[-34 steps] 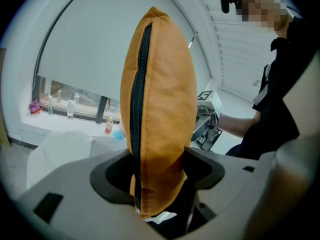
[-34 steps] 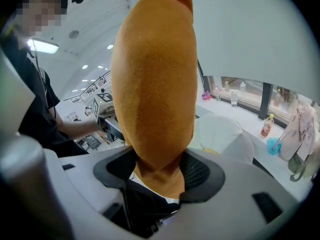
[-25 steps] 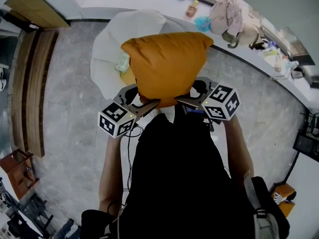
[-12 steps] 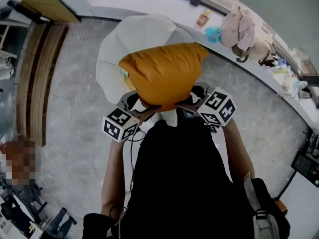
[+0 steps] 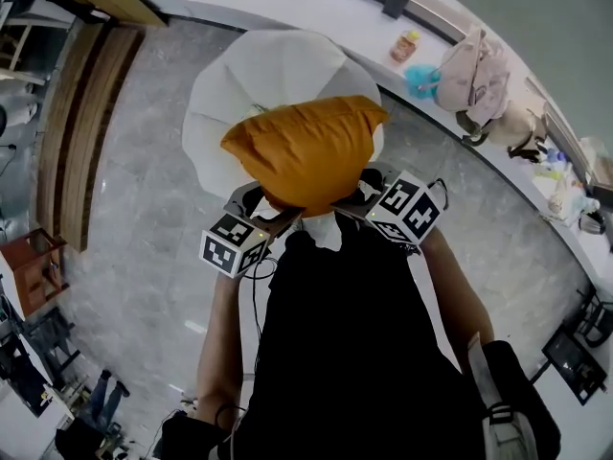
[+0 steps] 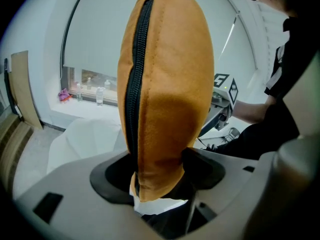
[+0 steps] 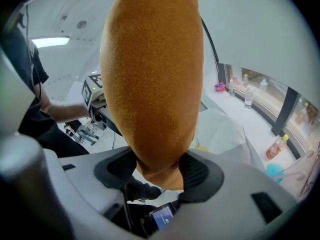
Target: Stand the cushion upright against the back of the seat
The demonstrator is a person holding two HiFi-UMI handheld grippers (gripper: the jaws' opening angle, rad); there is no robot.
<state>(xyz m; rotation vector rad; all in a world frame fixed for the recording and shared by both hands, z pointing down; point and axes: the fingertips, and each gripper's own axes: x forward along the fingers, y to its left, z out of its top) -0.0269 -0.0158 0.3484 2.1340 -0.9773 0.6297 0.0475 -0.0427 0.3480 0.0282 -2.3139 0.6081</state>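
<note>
Cushion: orange cushion (image 5: 305,151) is in the air over the near side of the white seat (image 5: 259,70), not yet resting on it
Left gripper (image 6: 160,171): jaws pinch a bottom corner, beside the zip (image 6: 134,84)
Right gripper (image 7: 161,170): jaws clamp the other bottom corner
Why: gripping both bottom corners likely lets it go down upright against the seat's back
Writing: none legible, only square markers on the cubes (image 5: 235,245)

Right claw (image 7: 161,171) clamped on orange cushion (image 7: 152,79), corner pinched
</note>
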